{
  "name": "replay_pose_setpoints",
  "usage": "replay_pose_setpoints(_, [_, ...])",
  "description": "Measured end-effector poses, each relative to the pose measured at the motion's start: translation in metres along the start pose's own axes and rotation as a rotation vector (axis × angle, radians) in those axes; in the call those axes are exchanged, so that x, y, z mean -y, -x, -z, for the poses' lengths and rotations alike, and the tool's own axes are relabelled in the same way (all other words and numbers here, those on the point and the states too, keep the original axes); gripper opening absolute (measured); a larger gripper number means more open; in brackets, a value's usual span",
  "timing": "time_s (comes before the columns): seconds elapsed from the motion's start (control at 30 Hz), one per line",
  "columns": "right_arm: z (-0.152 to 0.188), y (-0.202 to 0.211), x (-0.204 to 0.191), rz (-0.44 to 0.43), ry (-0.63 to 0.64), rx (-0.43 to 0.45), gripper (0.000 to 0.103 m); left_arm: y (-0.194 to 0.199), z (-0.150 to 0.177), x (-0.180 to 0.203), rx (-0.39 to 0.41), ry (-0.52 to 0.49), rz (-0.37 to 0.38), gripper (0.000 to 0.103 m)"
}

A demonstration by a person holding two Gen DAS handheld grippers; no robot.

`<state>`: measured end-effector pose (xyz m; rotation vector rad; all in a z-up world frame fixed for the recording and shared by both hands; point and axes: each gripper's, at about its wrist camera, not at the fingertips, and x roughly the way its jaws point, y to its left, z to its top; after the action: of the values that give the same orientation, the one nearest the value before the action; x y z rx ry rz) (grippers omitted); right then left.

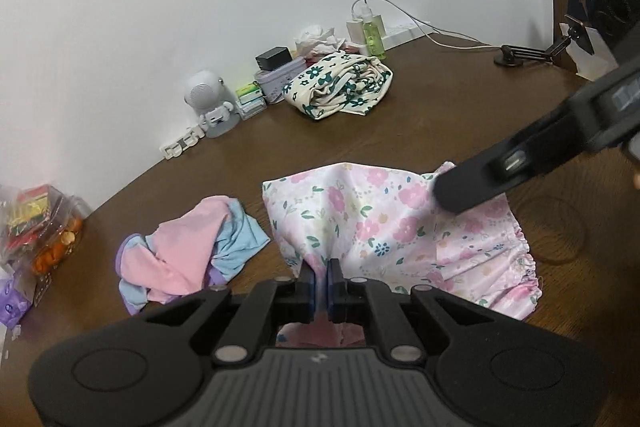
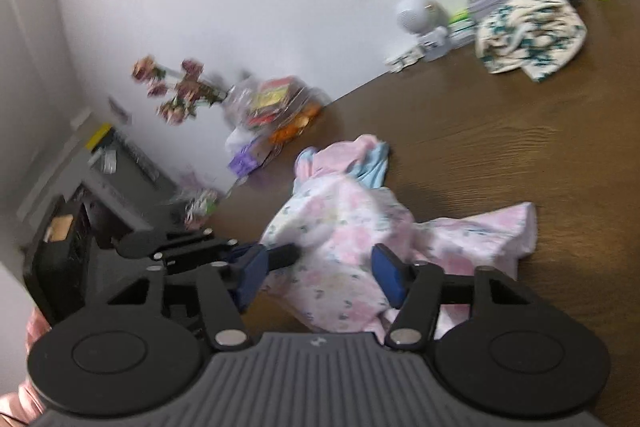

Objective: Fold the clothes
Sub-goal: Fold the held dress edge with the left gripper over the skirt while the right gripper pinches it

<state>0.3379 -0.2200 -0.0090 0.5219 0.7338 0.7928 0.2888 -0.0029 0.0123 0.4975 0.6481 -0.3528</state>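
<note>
Left gripper (image 1: 321, 281) is pinching a bunched fold of the pink floral garment (image 1: 384, 227), jaws nearly together on the cloth. Right gripper (image 2: 320, 273) is standing about half open over the same garment; cloth is lying between its blue pads (image 2: 390, 277), but they are not pressing on it. The garment is lying on the brown table (image 1: 420, 115), partly spread. Just beside it, left in the left wrist view, a crumpled pink-and-blue garment (image 1: 188, 251) is sitting. Farther back, near the wall, a cream garment with green flowers (image 1: 340, 85) is lying heaped, with a green bottle (image 1: 373, 37) behind.
</note>
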Motion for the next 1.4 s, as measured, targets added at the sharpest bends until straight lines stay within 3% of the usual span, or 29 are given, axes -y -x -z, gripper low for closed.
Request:
replay_pose_setpoints(0.2, [-0.005,-0.038,0.006,0.123,0.02,-0.106,0.034,0.008,0.0,0.002,0.021,-0.01,0.032,0.005])
replay_pose_setpoints(0.47, [0.007,-0.061,0.004,0.21,0.072,-0.168,0.032,0.012,-0.011,0.016,0.055,-0.049,0.125,0.005])
replay_pose_setpoints(0.73, [0.009,-0.031,0.048,0.128,-0.165,-0.091,0.032,0.012,-0.022,0.033,0.076,-0.055,0.193,0.005])
replay_pose_setpoints(0.87, [0.009,-0.023,0.057,0.109,-0.208,-0.071,0.032,0.012,-0.027,0.046,0.076,-0.074,0.208,0.005])
replay_pose_setpoints(1.13, [0.002,0.024,0.073,0.139,-0.275,0.092,0.032,0.007,-0.029,0.045,0.059,-0.047,0.176,0.005])
replay_pose_setpoints(1.4, [0.003,-0.003,0.087,0.183,-0.298,0.019,0.032,0.012,-0.035,0.06,0.079,-0.115,0.257,0.006])
